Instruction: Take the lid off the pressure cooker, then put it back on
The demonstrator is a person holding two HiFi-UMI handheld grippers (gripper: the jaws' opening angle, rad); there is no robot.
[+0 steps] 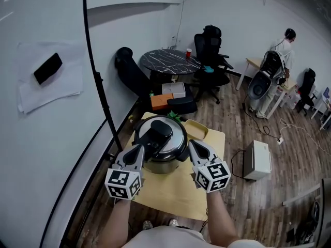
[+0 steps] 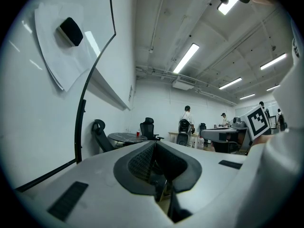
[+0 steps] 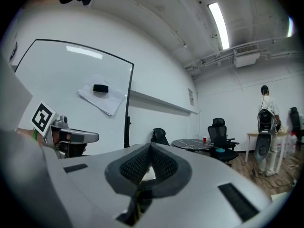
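Pressure cooker [image 1: 163,165] stands on the tan table [image 1: 170,192], near its far edge. Lid [image 1: 177,133] sits on the pot, level, with the black handle [image 1: 155,137] across its top. No gap shows at the rim from the head view; whether it is locked cannot be read.

This lie fits two stages: a lid that is on before being lifted, or a lid that has been set back down. The pictures do not settle which.

Left hand-held gripper [image 1: 138,152] sits just beside the pot's left flank and right hand-held gripper [image 1: 194,146] just beside its right, one to each side. That suits a two-sided reach for the lid or a release from it. Contact with the pot cannot be confirmed.

In each gripper view the jaws are pressed together at the tips, nothing pinched between them. Both cameras look out over the room rather than at the pot, so the jaws seem tilted above the lid.

Beyond the cooker: a yellow tray [image 1: 197,129] just behind it, a whiteboard [image 1: 46,118] on the left, and a round dark table [image 1: 168,61] further back.
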